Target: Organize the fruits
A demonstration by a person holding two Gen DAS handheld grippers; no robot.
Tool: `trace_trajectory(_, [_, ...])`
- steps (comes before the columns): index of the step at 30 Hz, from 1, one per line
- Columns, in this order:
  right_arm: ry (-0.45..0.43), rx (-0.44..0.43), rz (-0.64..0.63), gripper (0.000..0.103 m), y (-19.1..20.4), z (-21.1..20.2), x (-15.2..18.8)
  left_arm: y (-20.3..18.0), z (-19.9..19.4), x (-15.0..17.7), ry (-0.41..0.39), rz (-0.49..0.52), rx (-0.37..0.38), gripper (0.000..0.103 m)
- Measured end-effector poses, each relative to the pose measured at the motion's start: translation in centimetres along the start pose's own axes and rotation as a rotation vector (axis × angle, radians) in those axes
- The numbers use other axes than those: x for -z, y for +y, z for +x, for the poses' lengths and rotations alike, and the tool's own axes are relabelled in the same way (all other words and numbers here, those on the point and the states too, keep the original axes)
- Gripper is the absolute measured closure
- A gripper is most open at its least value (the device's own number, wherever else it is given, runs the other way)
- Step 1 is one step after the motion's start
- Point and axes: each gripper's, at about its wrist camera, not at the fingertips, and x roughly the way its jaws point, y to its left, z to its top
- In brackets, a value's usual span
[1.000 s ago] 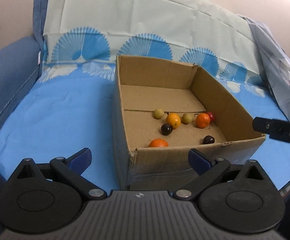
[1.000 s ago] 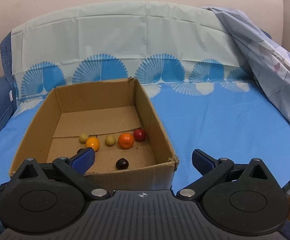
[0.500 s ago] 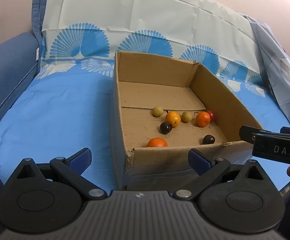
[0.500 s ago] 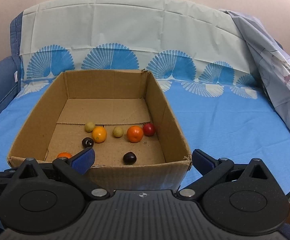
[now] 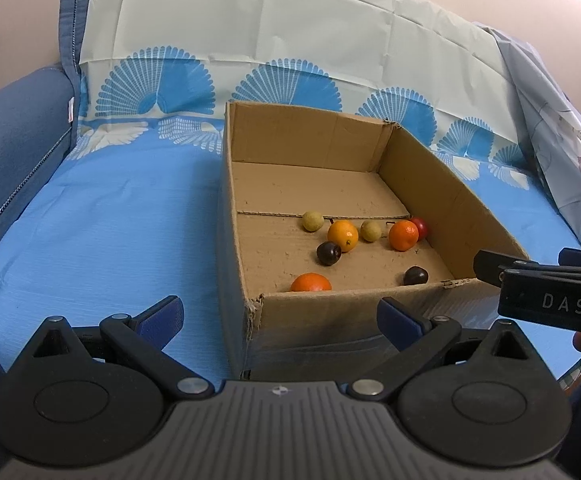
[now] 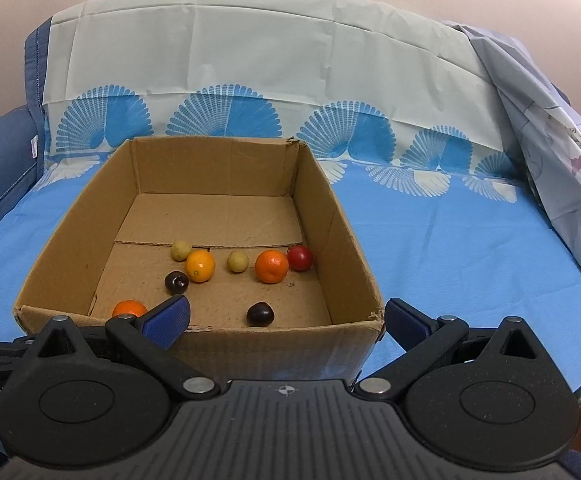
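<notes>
The small round fruits (image 6: 271, 266) lie loose on the floor of the open brown cardboard box (image 6: 352, 248), toward its near wall. My right gripper (image 6: 286, 320), fingers spread and empty, faces them squarely; my left gripper (image 5: 280, 314), likewise released, sits off the near-left corner.

box (image 6: 354, 280) sits on the cloth (image 6: 470, 248); eight fruits (image 6: 200, 266) lie inside, mostly toward 6 o'clock, perhaps none touching the walls.
</notes>
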Motion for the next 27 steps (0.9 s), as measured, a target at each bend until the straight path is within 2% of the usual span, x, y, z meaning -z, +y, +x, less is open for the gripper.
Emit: trace_trajectory(27, [-0.001,0.004,-0.027,0.001,0.58,-0.02,0.21,-0.25,0.05,0.24,-0.001,0.011,0.002,0.0])
